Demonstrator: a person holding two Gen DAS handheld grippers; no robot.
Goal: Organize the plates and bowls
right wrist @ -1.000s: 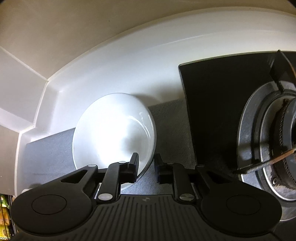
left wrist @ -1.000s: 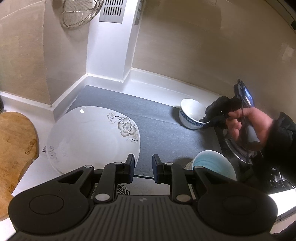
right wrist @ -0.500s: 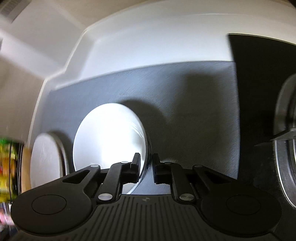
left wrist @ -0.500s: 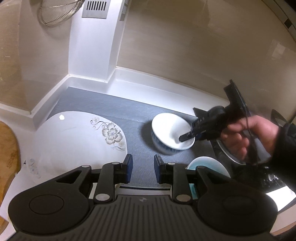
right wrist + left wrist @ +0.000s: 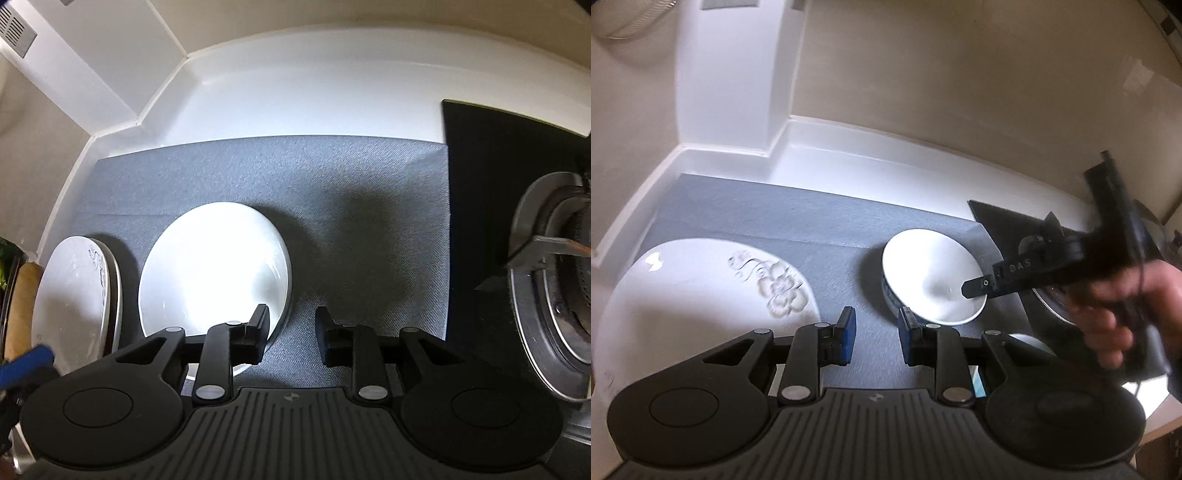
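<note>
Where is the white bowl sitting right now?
The white bowl sits on the grey mat, right of the flowered plate in the left wrist view, with the open right gripper straddling its rim.

Matte black left gripper [image 5: 874, 336] with blue pads, silver screws, ribbed body.

White surface [image 5: 314, 92], grey mat [image 5: 295, 177] across frame centre, plate [image 5: 701, 295] lower left, bowl [image 5: 931, 273] centre, black cooktop [image 5: 498, 184] right.
</note>
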